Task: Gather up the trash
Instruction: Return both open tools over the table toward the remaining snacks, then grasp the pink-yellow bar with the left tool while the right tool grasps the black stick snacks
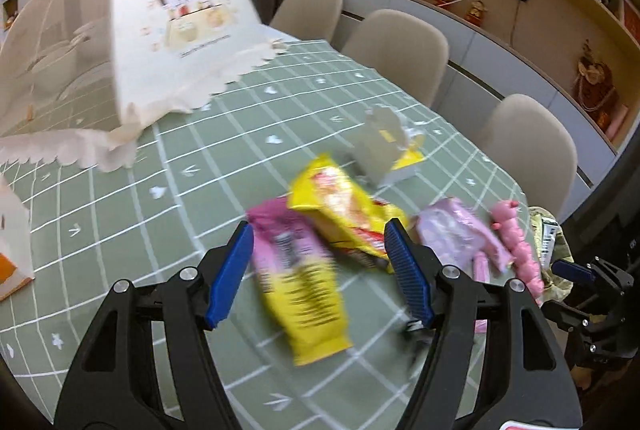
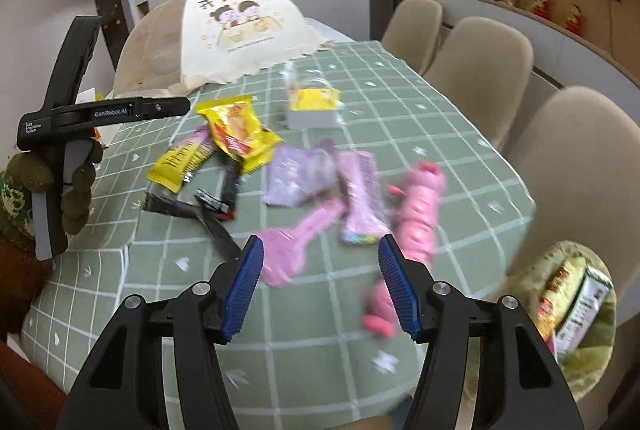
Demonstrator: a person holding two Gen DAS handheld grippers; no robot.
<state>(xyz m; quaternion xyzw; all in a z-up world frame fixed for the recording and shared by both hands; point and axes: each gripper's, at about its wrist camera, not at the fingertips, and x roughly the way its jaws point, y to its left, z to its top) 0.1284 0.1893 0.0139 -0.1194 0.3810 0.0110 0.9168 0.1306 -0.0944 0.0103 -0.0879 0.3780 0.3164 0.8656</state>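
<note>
Black "GenRobot.AI" left gripper (image 2: 60, 133), both grippers' fingers spread wide, nothing held

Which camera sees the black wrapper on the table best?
The right wrist view. There the black wrapper lies in plain sight on the green checked tablecloth, below the yellow snack packets. In the left wrist view only a small, blurred scrap peeks out behind the left hand-held gripper.

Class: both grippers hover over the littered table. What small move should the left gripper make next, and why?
Probably lower the left gripper onto the pink and yellow wrapper and close. Its fingers stand open with nothing held, and that wrapper lies flat on the tablecloth, between and below them.
</note>
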